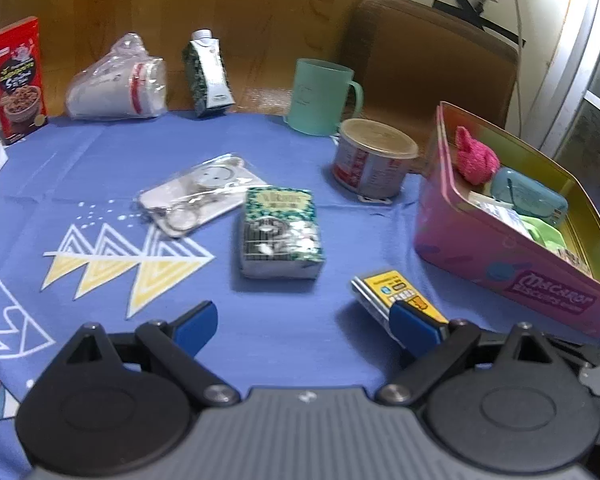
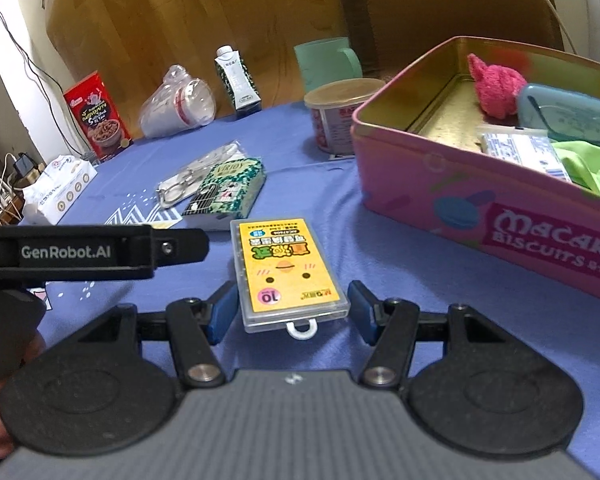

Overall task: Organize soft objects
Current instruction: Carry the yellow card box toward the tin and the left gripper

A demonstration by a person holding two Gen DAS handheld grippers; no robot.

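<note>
A green patterned tissue pack lies on the blue cloth ahead of my left gripper, which is open and empty above the cloth. The pack also shows in the right wrist view. A yellow-labelled clear case lies flat between the fingers of my open right gripper, with gaps on both sides; it also shows in the left wrist view. The pink biscuit tin stands at the right, holding a pink plush, a teal case and green cloth. The tin is also in the left wrist view.
A bagged keyring, a can, a mint mug, a carton, bagged cups and a red cereal box sit on the cloth. A white tissue box is at the left. The left gripper's body crosses the right wrist view.
</note>
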